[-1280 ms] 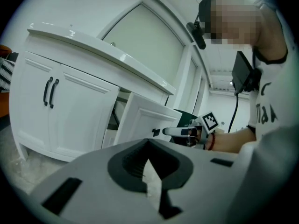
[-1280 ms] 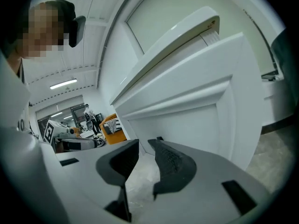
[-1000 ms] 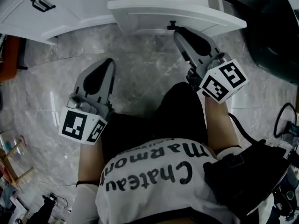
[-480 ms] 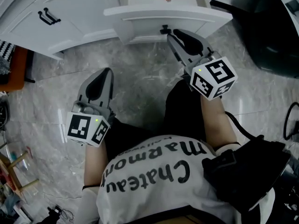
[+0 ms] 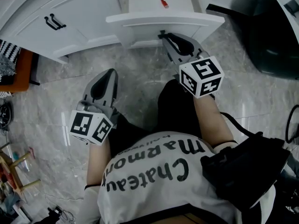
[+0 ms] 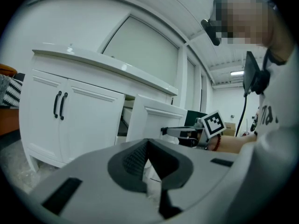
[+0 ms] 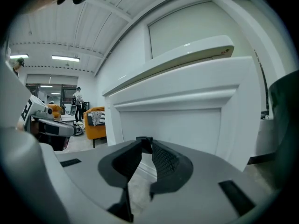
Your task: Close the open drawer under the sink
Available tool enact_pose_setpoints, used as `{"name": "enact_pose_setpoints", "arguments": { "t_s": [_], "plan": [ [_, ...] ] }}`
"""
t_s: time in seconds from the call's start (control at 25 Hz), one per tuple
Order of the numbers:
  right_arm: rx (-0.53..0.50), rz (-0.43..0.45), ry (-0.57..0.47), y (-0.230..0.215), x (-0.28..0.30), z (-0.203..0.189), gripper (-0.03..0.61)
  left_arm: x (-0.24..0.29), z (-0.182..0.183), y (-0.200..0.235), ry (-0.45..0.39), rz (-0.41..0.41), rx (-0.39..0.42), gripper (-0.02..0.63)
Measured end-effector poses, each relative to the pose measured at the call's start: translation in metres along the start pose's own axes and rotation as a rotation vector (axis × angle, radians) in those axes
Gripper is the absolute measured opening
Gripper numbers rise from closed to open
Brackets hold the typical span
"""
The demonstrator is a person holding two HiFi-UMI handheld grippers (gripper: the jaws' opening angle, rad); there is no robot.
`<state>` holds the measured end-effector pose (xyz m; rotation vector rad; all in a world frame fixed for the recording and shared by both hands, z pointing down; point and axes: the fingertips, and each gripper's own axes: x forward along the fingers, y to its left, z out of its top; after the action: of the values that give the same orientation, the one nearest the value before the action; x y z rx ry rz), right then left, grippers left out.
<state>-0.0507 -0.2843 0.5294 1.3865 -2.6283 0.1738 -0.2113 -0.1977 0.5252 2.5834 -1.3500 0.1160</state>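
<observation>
the drawer (image 5: 163, 18) under the sink stands pulled out from the white cabinet (image 5: 70, 8), its front panel facing the person and a small red-tipped item (image 5: 164, 3) lying inside on its bottom. the right gripper (image 5: 164, 35) reaches up to the lower edge of that front panel. in the right gripper view the jaws are drawn nearly together, with the drawer's small black handle (image 7: 144, 141) pinched between their tips, and the white drawer front fills the space just behind. in the head view the same handle (image 5: 161, 32) shows as a dark bit at the tip of the jaws.

the left gripper (image 5: 108, 73) hangs lower, over the marble floor (image 5: 140, 78), well apart from the drawer. in the left gripper view its jaws meet at the tips with nothing between them, pointing toward the cabinet doors with their black pulls (image 6: 60, 105).
</observation>
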Motion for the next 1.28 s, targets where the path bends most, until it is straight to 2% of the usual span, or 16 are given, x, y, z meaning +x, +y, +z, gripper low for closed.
{"name": "enact_pose_setpoints", "arguments": {
  "t_s": [0.48, 0.76, 1.0, 1.28],
  "plan": [
    [-0.019, -0.061, 0.014, -0.006, 0.005, -0.003, 0.066, 0.002, -0.008, -0.01, 0.001, 0.018, 0.0, 0.008],
    [0.002, -0.08, 0.015, -0.014, 0.016, 0.002, 0.067, 0.008, -0.005, -0.011, -0.012, 0.007, -0.012, 0.008],
    [0.004, -0.105, 0.01, -0.021, 0.027, 0.007, 0.067, 0.013, -0.009, -0.013, 0.012, -0.034, -0.018, 0.008],
    [-0.006, -0.13, 0.032, -0.036, 0.047, 0.013, 0.066, 0.015, -0.013, -0.009, 0.024, -0.038, -0.038, 0.008]
  ]
}}
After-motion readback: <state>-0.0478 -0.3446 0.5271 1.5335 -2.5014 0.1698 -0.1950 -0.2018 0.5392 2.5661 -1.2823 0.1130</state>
